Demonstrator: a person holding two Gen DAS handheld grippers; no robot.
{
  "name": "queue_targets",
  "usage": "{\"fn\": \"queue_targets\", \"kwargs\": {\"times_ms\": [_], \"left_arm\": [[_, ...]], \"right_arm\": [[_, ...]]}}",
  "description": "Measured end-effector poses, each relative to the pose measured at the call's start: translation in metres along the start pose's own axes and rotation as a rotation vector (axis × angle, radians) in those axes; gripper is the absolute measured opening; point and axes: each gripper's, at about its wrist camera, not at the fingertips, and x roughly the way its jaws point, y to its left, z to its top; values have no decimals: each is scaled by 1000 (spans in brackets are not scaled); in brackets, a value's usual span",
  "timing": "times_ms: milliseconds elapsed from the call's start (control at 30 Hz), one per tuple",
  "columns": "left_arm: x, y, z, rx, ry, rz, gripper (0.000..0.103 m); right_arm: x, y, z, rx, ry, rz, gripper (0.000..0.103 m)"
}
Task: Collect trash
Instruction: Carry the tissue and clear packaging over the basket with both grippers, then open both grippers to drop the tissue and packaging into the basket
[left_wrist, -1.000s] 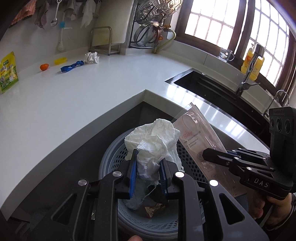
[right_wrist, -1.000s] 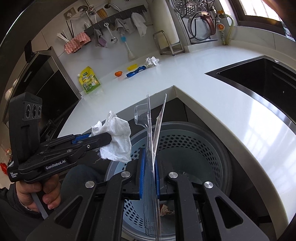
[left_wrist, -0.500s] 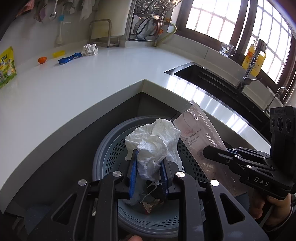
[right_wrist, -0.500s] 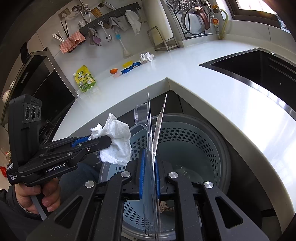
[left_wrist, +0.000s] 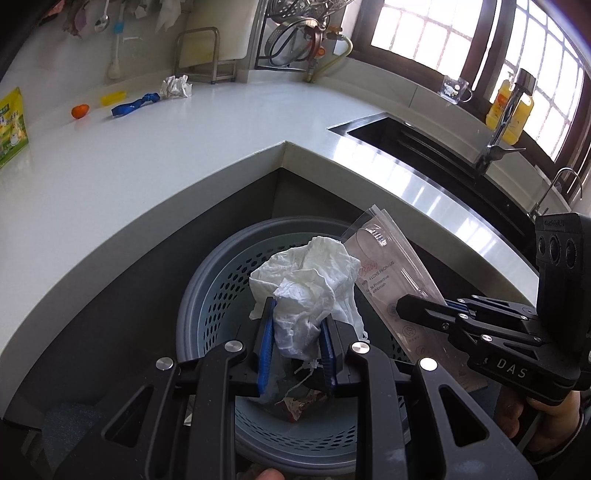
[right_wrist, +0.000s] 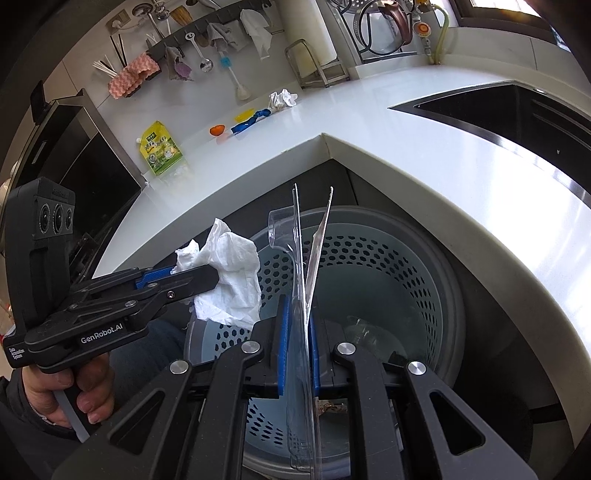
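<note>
My left gripper (left_wrist: 297, 332) is shut on a crumpled white tissue (left_wrist: 310, 280) and holds it over the grey perforated trash bin (left_wrist: 207, 295). My right gripper (right_wrist: 297, 332) is shut on a clear plastic blister package (right_wrist: 306, 258) and holds it upright over the same bin (right_wrist: 424, 266). The tissue also shows in the right wrist view (right_wrist: 229, 280), in the left gripper (right_wrist: 199, 278). The package shows in the left wrist view (left_wrist: 391, 280), in the right gripper (left_wrist: 410, 308). Scraps (left_wrist: 295, 404) lie in the bin's bottom.
The white L-shaped counter (left_wrist: 184, 155) wraps around the bin. At its back lie another crumpled tissue (left_wrist: 176, 85), a blue wrapper (left_wrist: 135, 105), an orange bit (left_wrist: 79, 110), a yellow piece (left_wrist: 112, 98) and a green pouch (left_wrist: 11, 125). A dark sink (left_wrist: 424, 147) is at the right.
Both grippers have moved a little lower and closer over the bin, each still holding its piece. The counter items have shifted up and away in both views.
</note>
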Motion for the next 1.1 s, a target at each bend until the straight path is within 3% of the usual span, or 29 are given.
{"fn": "queue_targets", "kwargs": {"times_ms": [333,600,1100], "left_arm": [[5,0,-4,0,17,-5,23],[5,1,-3,-4,17,1,23],[26,5,-8,-15,71,11,23]], "right_arm": [[1,-1,2,5,-10,0,10],[2,2,24,-18,-47,2,10],[29,-10,11,-11,49,-39,11]]}}
